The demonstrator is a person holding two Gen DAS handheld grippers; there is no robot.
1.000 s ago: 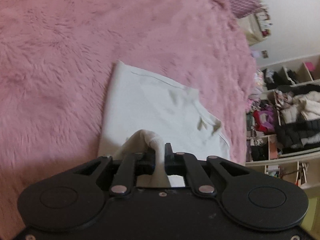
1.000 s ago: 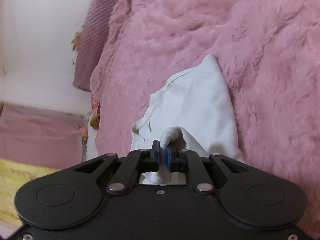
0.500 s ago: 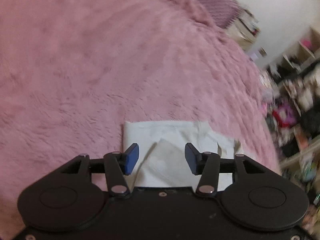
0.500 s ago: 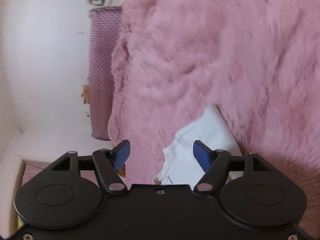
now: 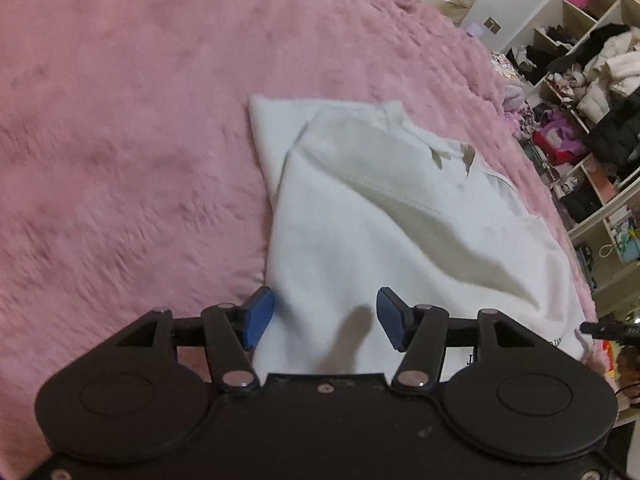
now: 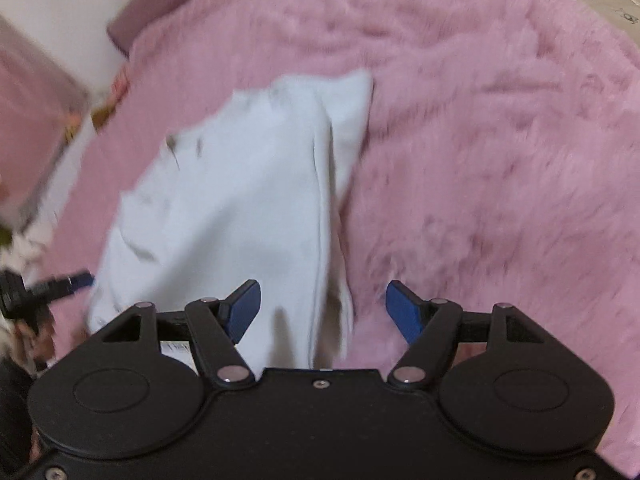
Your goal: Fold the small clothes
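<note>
Over on the left, the pink fluffy blanket point(image 5: 120, 140) spread wide across the bed, and on it lay the white garment point(image 5: 380, 220), folded over on itself with a narrower under-layer peeking out along its left edge and a notched neckline toward the far end. The left tool point(image 5: 326, 318) sat low over the near edge of the cloth, its blue pads point(image 5: 258, 316) spread wide apart and gripping nothing, fabric showing in the gap between them. Some dark print showed at the garment's near right corner, too small to read. Further right, open shelves point(image 5: 580, 80) stuffed with clothes and bags lined the wall. In the right wrist view, blurred by motion, the same white garment point(image 6: 240, 208) stretched away across the pink fluffy blanket point(image 6: 500, 140), a long seam running down its right side. The right tool point(image 6: 324, 312) was also wide open and empty-handed, its left pad over the cloth, its right pad over the fur.
</note>
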